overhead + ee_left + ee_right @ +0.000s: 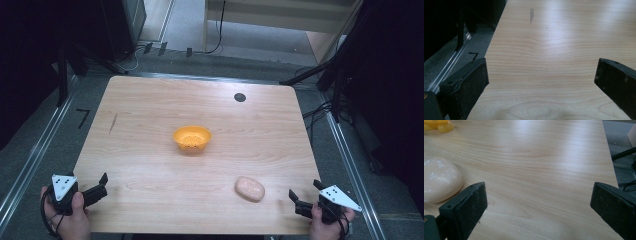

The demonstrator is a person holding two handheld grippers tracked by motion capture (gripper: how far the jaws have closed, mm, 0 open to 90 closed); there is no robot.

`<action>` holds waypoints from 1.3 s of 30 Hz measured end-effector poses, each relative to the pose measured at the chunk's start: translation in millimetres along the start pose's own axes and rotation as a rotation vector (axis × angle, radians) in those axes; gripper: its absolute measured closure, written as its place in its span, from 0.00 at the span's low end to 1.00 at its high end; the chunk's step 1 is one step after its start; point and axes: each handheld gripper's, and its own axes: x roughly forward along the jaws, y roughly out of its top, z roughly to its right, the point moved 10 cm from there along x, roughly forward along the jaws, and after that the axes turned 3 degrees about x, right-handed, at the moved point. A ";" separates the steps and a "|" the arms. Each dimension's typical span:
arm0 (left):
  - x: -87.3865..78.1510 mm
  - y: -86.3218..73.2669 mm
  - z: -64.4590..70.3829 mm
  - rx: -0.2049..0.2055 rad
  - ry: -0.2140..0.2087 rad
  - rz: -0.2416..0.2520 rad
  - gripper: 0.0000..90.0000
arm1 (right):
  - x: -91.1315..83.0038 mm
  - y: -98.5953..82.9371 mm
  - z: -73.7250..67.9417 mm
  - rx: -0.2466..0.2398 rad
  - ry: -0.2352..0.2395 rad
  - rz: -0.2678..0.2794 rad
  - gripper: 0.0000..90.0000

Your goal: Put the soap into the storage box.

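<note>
We hold two black two-jaw tongs, one in each hand, low at the near edge of a pale wood-grain tabletop (150, 165). The left tongs (102, 186) sit at the near left corner, jaws spread wide with nothing between them; the left gripper view looks along bare wood toward a small grey scuff (531, 14). The right tongs (305, 195) sit at the near right corner, jaws likewise spread and empty. Both seem parked in a ready pose, pointing inward over the work area.

Just beside the right tongs, not touching them, lies a smooth pale pink oval lump (250, 188) (perhaps a bread roll or soap; we cannot tell which). In the right gripper view it rests close to the left jaw (439, 181). It is the nearest thing, so we judge it the likely pick-up.

Farther out, near the middle, stands a round orange plastic bowl (192, 137), upright and open, probably the destination.

Counted: two tongs, one lump, one bowl, one small dark round spot (240, 97) at the far side.
</note>
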 end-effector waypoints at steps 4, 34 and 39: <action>0.1 -0.1 1.5 0.006 -0.009 -0.002 0.00 | 0.2 -0.1 0.6 -0.004 -0.013 -0.001 0.01; 3.2 -1.2 3.6 0.002 -0.046 -0.027 0.00 | 11.7 3.2 -43.1 -0.259 0.186 -0.248 0.12; 3.6 -1.5 4.5 0.010 -0.048 -0.033 0.00 | 15.5 9.6 -52.2 -0.297 0.220 -0.271 0.12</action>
